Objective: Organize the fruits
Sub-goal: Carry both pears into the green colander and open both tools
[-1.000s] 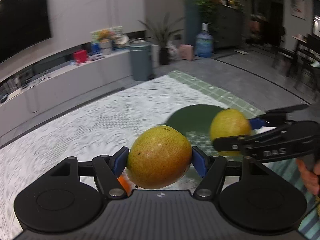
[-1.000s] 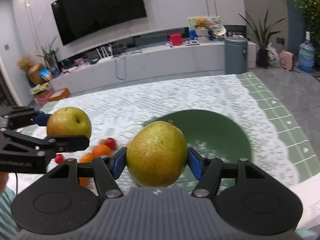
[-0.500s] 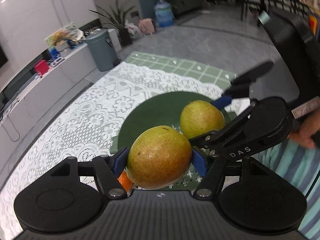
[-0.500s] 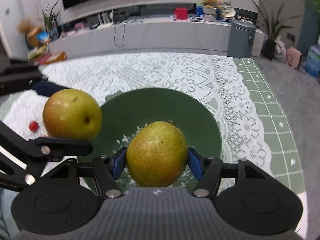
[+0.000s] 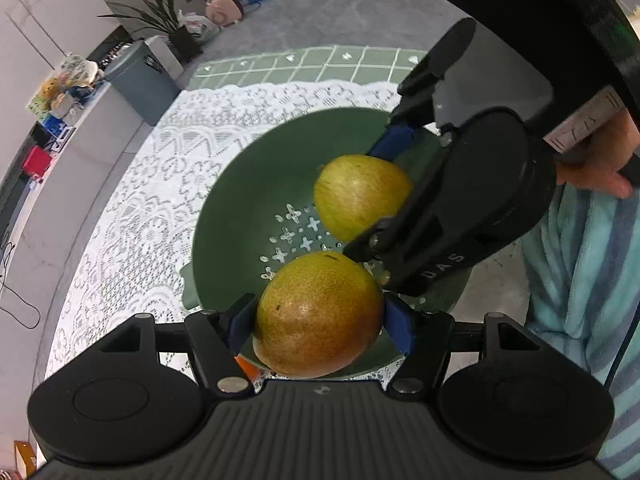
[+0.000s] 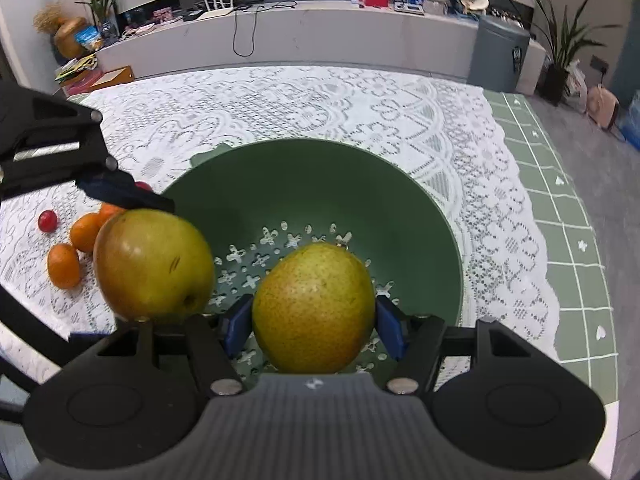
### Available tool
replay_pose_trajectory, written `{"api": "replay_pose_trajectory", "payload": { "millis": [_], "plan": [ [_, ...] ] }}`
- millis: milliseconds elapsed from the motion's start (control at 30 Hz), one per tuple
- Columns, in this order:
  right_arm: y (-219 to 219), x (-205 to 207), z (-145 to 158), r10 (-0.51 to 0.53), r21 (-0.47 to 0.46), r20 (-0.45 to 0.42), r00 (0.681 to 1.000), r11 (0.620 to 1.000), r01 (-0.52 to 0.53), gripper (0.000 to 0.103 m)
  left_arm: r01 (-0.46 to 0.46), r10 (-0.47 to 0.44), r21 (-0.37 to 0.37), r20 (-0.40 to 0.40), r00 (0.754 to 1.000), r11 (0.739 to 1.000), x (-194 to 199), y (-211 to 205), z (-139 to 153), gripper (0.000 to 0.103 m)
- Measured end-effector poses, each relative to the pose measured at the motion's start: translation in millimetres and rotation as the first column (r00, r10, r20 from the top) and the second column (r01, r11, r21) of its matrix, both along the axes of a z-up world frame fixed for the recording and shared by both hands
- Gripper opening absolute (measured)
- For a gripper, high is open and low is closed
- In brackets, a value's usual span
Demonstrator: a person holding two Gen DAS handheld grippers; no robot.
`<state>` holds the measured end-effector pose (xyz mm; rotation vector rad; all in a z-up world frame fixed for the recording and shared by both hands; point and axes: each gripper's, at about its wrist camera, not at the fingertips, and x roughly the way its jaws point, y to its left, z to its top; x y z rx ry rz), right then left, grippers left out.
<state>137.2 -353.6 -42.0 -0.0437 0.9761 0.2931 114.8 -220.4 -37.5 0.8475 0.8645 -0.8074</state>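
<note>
Both hand-held grippers, left (image 5: 320, 322) and right (image 6: 314, 324), each clamp a speckled yellow-green pear over the perforated green plastic bowl (image 6: 420, 216); releasing comes next.

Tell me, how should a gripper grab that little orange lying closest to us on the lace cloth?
Probably from straight above, fingers closing across the small orange's narrow middle. It lies apart on the flat lace tablecloth, oval, so its short width fits the jaws best. Another orange sits just behind it, so put the fingers on the left and right sides, not front and back.
</note>
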Motion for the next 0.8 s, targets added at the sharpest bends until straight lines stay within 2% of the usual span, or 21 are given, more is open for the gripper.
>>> {"api": "replay_pose_trajectory", "payload": {
  "millis": [233, 467, 800],
  "plan": [
    [4.4, 6.7, -7.5, -0.006, -0.006, -0.02, 1.0, 1.0, 0.006, 0.062, 0.0, 0.002, 0.042, -0.056, 0.998, 0.999, 14.5, -6.5, -13.6, 0.078],
    [13.6, 7.4, -11.3, -0.001, -0.079, -0.006, 1.0, 0.997, 0.0, 0.062, 0.024, -0.013, 0.091, -0.116, 0.993, 0.996, 22.6, -14.6, -24.0, 0.078],
    [12.8, 8.3, -10.3, 0.001, -0.067, 0.002, 1.0, 0.998, -0.001, 0.063, -0.015, 0.031, 0.084, -0.2, 0.979, 0.996, 39.7, -16.1, -31.9, 0.078]
  ]
}}
